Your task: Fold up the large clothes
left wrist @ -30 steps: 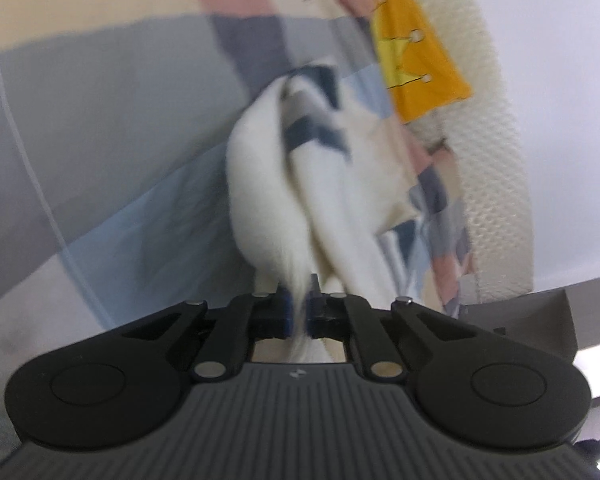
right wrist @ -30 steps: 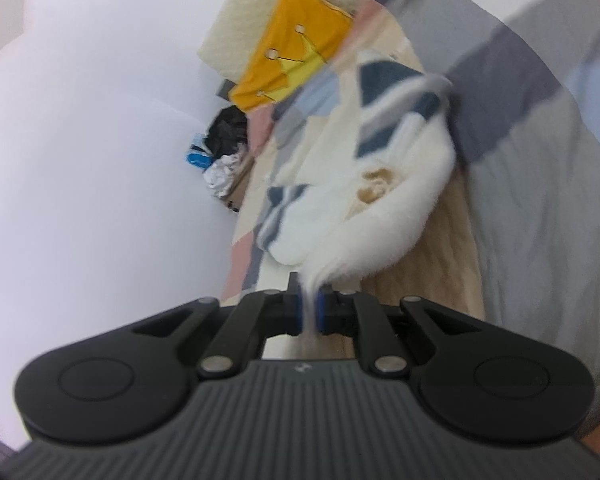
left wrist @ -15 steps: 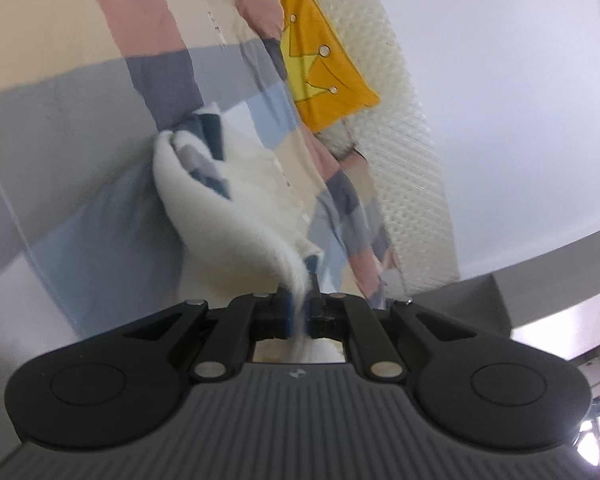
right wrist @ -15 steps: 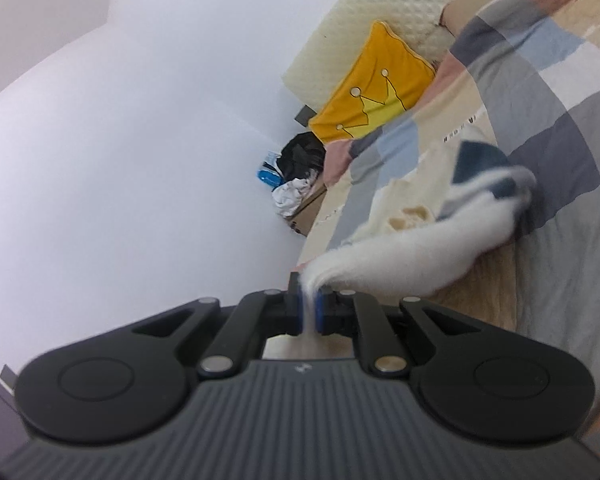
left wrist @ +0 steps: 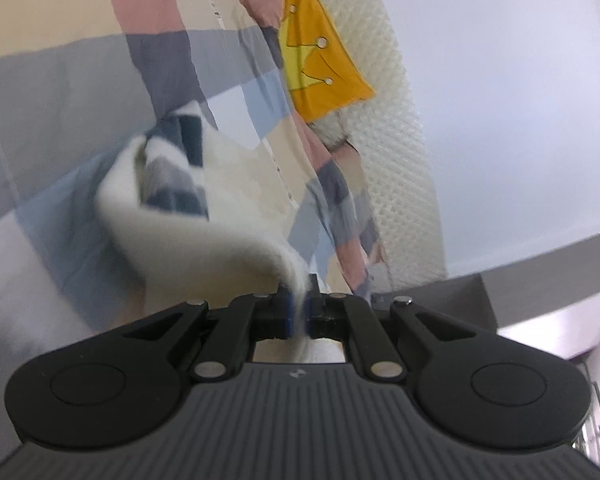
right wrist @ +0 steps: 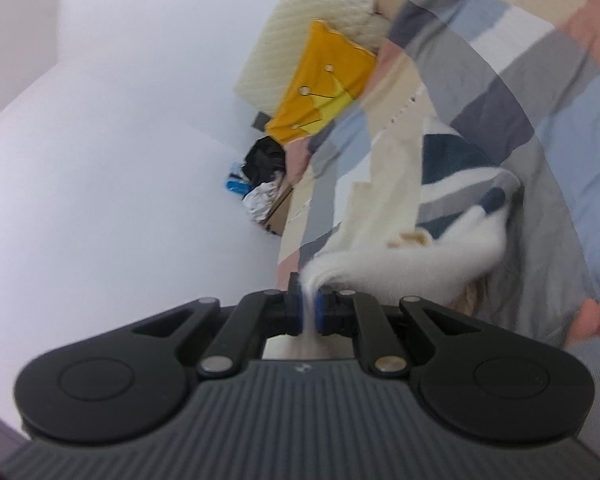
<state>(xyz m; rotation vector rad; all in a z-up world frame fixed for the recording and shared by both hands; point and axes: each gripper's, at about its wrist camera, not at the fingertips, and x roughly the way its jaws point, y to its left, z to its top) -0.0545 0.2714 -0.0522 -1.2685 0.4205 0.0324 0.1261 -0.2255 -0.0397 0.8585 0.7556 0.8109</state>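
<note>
Left wrist: left gripper (left wrist: 298,312) pinching white sweater (left wrist: 196,220) edge, cloth raised off checked bed (left wrist: 60,100).

Right wrist: right gripper (right wrist: 309,314) likewise clamped on sweater (right wrist: 432,256).

Probably mid-lift, spreading for a fold; next, carrying both corners across evenly, keeping tension.

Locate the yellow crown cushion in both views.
The yellow crown cushion leans against the cream quilted headboard at the far end of the checked bedspread.
</note>
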